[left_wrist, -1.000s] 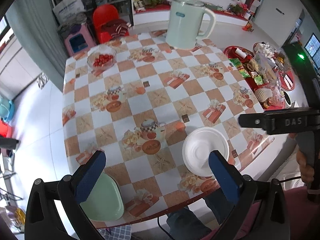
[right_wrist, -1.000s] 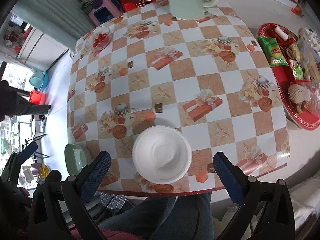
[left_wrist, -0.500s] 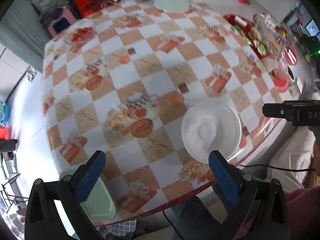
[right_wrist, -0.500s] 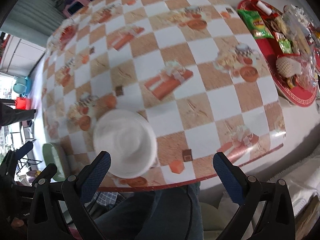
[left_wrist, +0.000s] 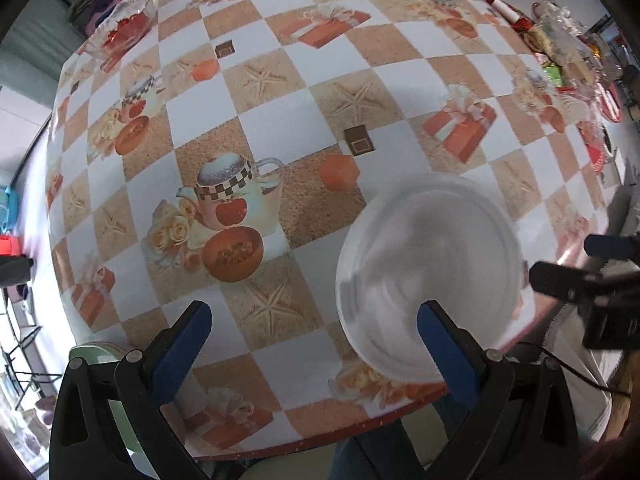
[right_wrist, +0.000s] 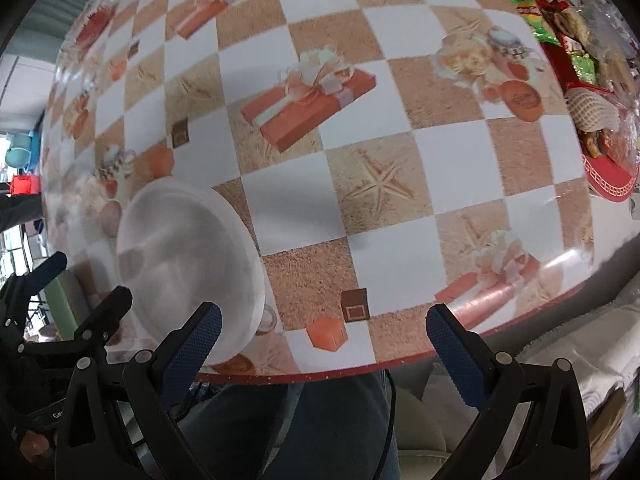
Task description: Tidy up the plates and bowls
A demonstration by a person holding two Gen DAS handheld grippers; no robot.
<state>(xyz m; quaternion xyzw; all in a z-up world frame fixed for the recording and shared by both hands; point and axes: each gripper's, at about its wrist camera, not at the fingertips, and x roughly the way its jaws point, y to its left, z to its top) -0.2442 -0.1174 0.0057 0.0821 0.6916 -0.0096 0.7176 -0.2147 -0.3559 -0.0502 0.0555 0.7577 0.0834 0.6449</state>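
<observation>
Hovering over checkered tablecloth (left_wrist: 280, 128): left gripper (left_wrist: 312, 344) spread wide, empty; right gripper (right_wrist: 324, 340) likewise spread, empty; white bowl (left_wrist: 428, 276) near table's front edge; green plate (left_wrist: 100, 354) at left corner

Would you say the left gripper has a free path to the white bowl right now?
Probably yes: the left gripper is open, the white bowl sits just ahead by its right finger, and nothing lies between them on the table.

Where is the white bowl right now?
The white bowl sits near the table's front edge, between the left gripper and right gripper, touching neither.
</observation>
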